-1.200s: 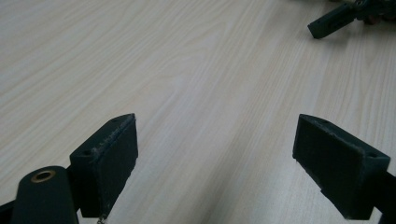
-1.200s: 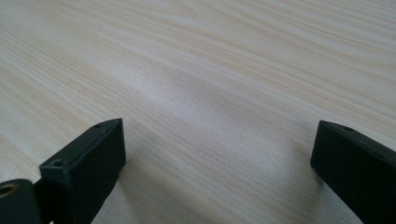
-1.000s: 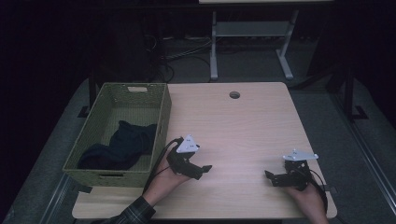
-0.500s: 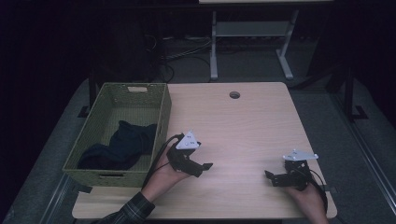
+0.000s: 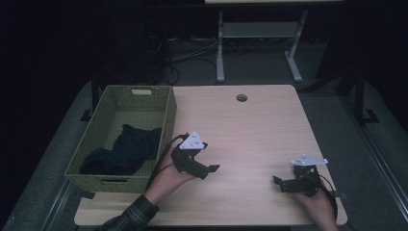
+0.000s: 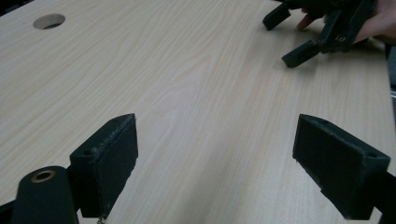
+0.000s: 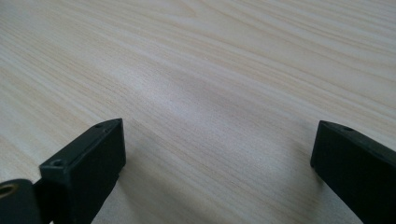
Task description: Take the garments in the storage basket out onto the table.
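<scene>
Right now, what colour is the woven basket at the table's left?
Olive green, clearest in the high view.

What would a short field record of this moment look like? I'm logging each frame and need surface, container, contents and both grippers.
surface: light wooden table with a round cable hole near its far edge
container: green woven basket at the table's left side
contents: dark cloth bunched inside the basket
left gripper: held above the table beside the basket, jaws wide apart, nothing between them
right gripper: low at the table's near right, jaws wide apart, nothing between them
</scene>
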Motion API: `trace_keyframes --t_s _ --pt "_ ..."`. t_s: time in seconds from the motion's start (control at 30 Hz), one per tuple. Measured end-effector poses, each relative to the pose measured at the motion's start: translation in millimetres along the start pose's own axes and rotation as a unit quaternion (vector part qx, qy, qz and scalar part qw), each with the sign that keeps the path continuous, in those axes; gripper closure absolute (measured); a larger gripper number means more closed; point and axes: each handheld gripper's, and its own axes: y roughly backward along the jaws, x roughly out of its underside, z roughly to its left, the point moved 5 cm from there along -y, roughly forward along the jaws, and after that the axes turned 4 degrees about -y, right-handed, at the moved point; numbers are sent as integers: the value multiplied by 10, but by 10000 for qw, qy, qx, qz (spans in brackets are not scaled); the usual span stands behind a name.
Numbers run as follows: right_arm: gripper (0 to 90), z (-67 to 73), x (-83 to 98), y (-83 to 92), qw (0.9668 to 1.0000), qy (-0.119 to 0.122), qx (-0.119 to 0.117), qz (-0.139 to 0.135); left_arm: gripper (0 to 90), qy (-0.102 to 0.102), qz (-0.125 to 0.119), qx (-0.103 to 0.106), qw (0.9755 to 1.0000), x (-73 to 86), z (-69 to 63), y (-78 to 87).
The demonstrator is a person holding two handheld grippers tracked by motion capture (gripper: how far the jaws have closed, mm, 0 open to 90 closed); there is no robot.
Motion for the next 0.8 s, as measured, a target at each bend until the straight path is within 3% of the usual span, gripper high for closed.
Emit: trace_keyframes --t_s 0.6,0.8 --pt "29 1 1 2 10000 0 -12 4 136 -178 -211 50 9996 -168 118 126" --pt "29 0 0 1 10000 10 -9 2 137 -77 -399 56 9992 -189 177 150"
